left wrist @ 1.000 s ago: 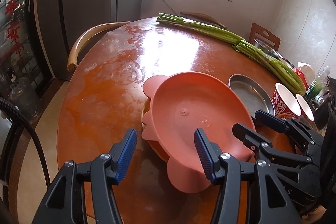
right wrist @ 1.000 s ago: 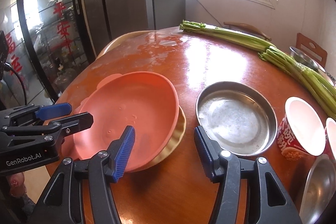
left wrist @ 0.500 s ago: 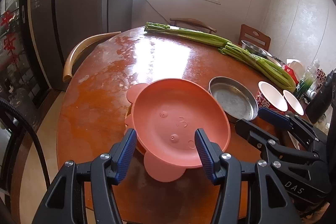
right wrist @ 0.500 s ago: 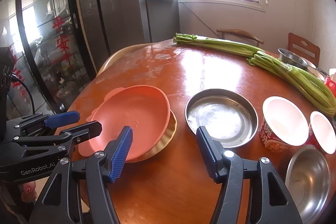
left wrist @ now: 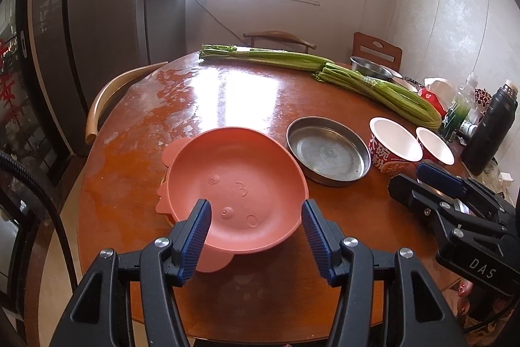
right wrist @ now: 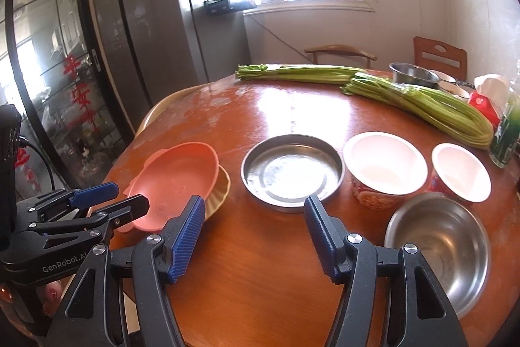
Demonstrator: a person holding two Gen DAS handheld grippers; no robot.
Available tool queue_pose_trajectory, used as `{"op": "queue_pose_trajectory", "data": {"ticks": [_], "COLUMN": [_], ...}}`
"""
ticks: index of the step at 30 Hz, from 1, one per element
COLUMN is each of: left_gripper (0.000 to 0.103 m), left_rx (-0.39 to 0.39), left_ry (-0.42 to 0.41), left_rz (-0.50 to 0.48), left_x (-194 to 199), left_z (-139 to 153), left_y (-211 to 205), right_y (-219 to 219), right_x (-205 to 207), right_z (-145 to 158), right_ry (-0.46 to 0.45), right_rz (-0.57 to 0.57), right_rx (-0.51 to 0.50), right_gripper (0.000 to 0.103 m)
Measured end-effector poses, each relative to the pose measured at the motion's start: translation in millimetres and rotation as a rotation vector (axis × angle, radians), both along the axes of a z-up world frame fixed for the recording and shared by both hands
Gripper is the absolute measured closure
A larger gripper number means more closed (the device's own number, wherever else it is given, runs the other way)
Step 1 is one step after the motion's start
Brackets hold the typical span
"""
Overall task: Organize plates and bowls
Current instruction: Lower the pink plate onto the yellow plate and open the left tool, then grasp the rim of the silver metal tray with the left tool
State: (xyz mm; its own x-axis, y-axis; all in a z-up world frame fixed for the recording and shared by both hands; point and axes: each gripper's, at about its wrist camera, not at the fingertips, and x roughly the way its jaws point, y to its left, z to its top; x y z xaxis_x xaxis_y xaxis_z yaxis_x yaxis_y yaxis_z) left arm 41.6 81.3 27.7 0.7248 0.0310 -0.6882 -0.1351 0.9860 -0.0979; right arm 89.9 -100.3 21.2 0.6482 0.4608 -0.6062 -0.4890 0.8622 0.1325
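A pink animal-shaped plate [left wrist: 237, 187] [right wrist: 175, 181] rests on a yellow dish [right wrist: 222, 187] near the table's front left. My left gripper [left wrist: 256, 226] [right wrist: 130, 196] hovers open above and short of the plate's near rim, touching nothing. Right of the plate stands a round steel plate [left wrist: 328, 152] [right wrist: 292, 171], then two white-lined red paper bowls [right wrist: 385, 165] [right wrist: 461, 171]. A steel bowl [right wrist: 438, 249] sits at the front right. My right gripper [right wrist: 253, 217] [left wrist: 409, 179] is open over bare table in front of the steel plate, with nothing between its fingers.
Two celery bundles [left wrist: 373, 86] lie across the back of the round wooden table [left wrist: 227, 106]. Behind them are another steel bowl [left wrist: 370, 67], a black flask [left wrist: 490, 132] and bottles at the right edge. A chair back [left wrist: 107, 100] curves along the table's left.
Both grippers have drawn back and upward from the pink plate, which stays on the yellow dish. The right gripper's fingers have spread a little wider.
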Motion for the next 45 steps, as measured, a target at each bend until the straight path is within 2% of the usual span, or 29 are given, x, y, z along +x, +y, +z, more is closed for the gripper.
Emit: {"op": "queue_pose_trajectory", "data": {"ticks": [8, 17, 25, 30, 39, 45], "left_gripper": [0.042, 0.040, 0.040, 0.040, 0.040, 0.040], "left_rx": [0.030, 0.109, 0.203, 0.225, 0.187, 0.180], "left_ry": [0.005, 0.025, 0.094, 0.161, 0.250, 0.308], "left_rz": [-0.051, -0.117, -0.212, -0.254, -0.286, -0.319], "left_x": [7.0, 39.2, 88.3, 127.3, 187.0, 209.8], "left_z": [3.4, 5.1, 12.3, 11.1, -5.1, -25.0], "left_y": [-32.0, -58.6, -60.4, -50.5, -40.1, -47.5], "right_y": [-36.1, -61.0, -38.2, -19.7, -9.1, 0.0], "right_x": [-4.9, 5.1, 26.5, 46.4, 83.2, 92.5], "right_z": [4.9, -10.2, -20.1, -30.3, -46.9, -50.5], "right_ry": [-0.012, 0.097, 0.174, 0.234, 0.320, 0.309], "right_rz": [-0.058, -0.124, -0.108, -0.114, -0.230, -0.250], "right_rx": [0.043, 0.111, 0.124, 0.097, 0.074, 0.027], "right_gripper": [0.038, 0.038, 0.038, 0.038, 0.038, 0.038]}}
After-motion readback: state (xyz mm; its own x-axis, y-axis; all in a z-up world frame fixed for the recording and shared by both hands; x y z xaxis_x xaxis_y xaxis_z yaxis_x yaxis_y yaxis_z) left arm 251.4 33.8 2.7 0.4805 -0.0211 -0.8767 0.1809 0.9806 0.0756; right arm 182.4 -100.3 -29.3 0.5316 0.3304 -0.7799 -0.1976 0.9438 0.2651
